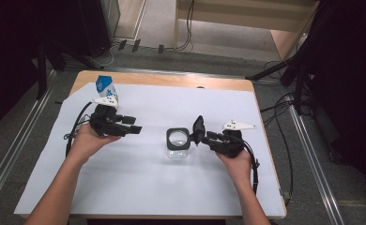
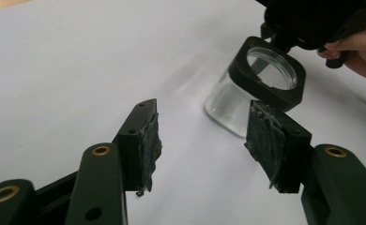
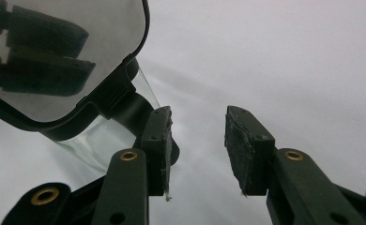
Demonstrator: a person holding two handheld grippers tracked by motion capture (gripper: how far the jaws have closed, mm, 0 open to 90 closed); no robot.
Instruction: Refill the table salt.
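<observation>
The clear glass jar with the square black collar [image 1: 178,143] stands upright near the middle of the white paper sheet [image 1: 139,183] that covers your wooden table [image 1: 171,79]. Its mouth is round and open, its walls are smooth and see-through, and the collar has rounded corners.

Your right gripper [image 1: 196,136] sits just beside the jar on its right. In the right gripper view the jar [image 3: 106,136] lies to the outside of 1 jaw, close against it, and the 2 jaws stand apart with only white paper between their worn, frayed pads.

Your left gripper [image 1: 133,127] is well apart from the jar, on its left, pointing toward it. Its 2 jaws are spread and hold nothing; in the left gripper view the jar [image 2: 261,89] shows beyond them.

A small blue-and-white carton [image 1: 105,89] stands behind your left hand [image 1: 89,138], near the table's far left corner. Nothing lies between the left gripper and the jar.
</observation>
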